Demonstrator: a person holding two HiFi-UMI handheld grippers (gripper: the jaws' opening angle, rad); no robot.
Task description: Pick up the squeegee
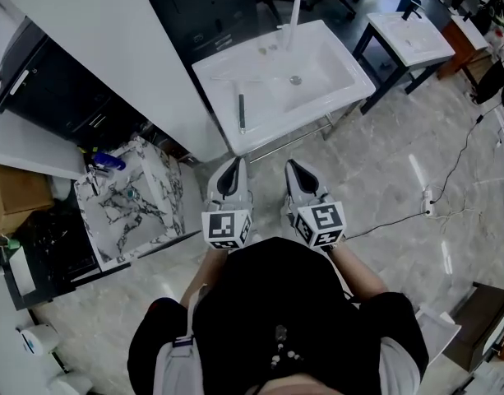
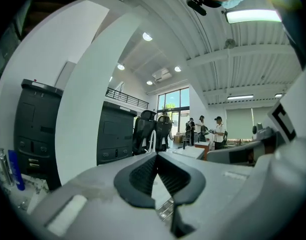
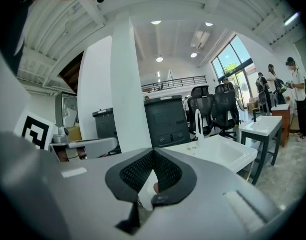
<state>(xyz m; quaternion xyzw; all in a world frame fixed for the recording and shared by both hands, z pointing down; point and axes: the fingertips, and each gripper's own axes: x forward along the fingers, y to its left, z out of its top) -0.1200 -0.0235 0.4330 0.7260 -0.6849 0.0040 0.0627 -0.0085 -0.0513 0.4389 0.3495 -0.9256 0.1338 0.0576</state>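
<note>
Three sinks stand before us in the head view. The largest is a white sink (image 1: pixel 223 85) at 12 o'clock with a tap (image 1: pixel 294 15) on its far rim. A marbled sink (image 1: pixel 165 188) sits at 9 o'clock, and a small white sink (image 1: pixel 416 44) at 2 o'clock.

Below the large one we hold both tools side by side, pointing towards 12 o'clock. The left tool (image 1: pixel 235 163) has its jaws closed tip to tip with nothing between them, and the right tool (image 1: pixel 291 165) is closed and empty too.

The squeegee (image 1: pixel 241 112), as we take the thin dark bar to be, lies on the flat left ledge of the white sink, untouched. Its long axis runs from 12 to 6 o'clock, nearly in line with our tools. From the left tool it lies straight ahead at 12 o'clock, close beyond the near rim. From the right tool it sits at about 11 o'clock. We judge the left hand the nearer one. Its jaws would have to open and close across the bar's narrow width.
</note>
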